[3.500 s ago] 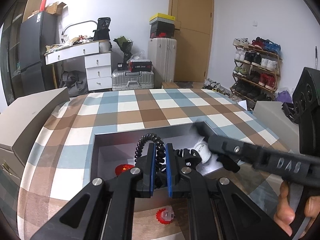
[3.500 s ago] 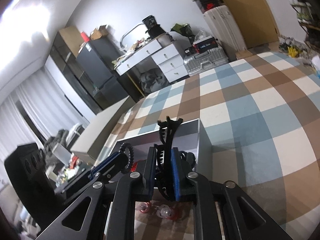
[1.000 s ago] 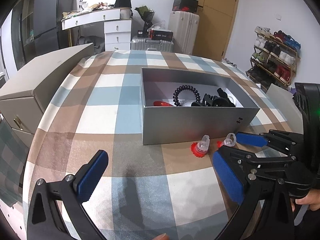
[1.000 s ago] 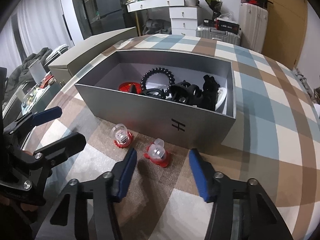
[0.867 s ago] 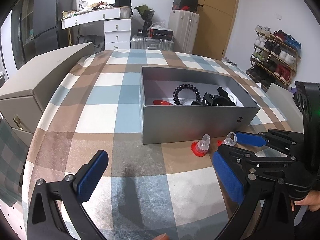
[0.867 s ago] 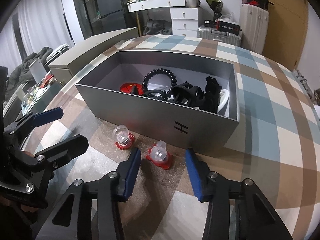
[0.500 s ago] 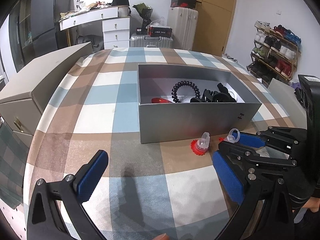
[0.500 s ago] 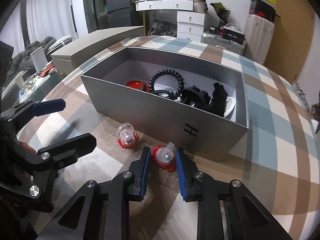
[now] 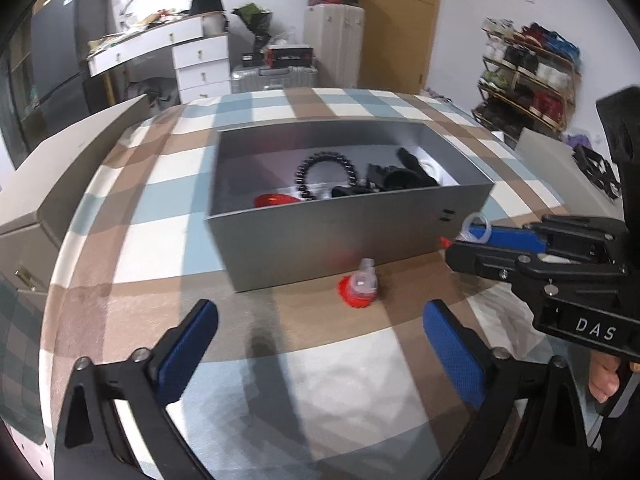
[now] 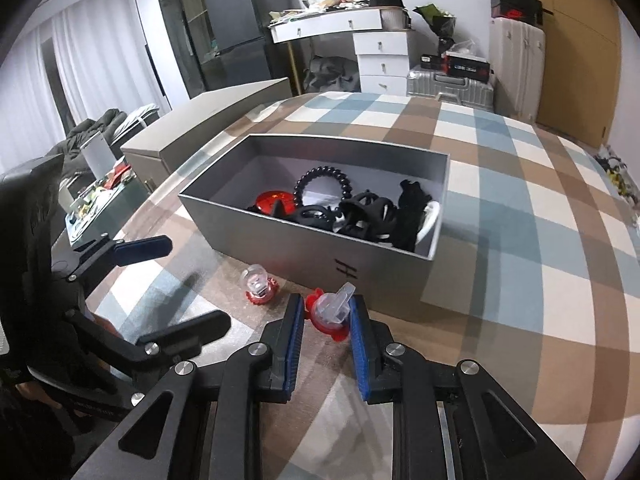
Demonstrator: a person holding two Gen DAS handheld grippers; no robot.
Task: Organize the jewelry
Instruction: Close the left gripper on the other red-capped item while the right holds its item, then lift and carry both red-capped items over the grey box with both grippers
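My right gripper (image 10: 326,318) is shut on a red-and-clear plastic ring (image 10: 329,312), held just above the cloth in front of the grey open box (image 10: 320,250). From the left wrist view the right gripper (image 9: 460,238) shows with the ring's clear loop (image 9: 477,221) at its tips. A second red-and-clear ring (image 9: 358,286) lies on the cloth by the box's front wall (image 9: 320,240). My left gripper (image 9: 320,350) stands wide, its jaws closing, with that ring ahead of its tips, not between them. A black spiral hair tie (image 10: 324,184) and black claw clips (image 10: 368,212) lie in the box.
A checked tablecloth (image 10: 520,200) covers the round table. A long beige box (image 9: 60,160) stands along the table's left side. A hand (image 9: 604,376) holds the right gripper's handle. Drawers, suitcases and a shoe rack stand beyond the table.
The right jaws have shut on the right-hand ring and raised it slightly off the cloth. The left gripper has rolled a little and stayed in place.
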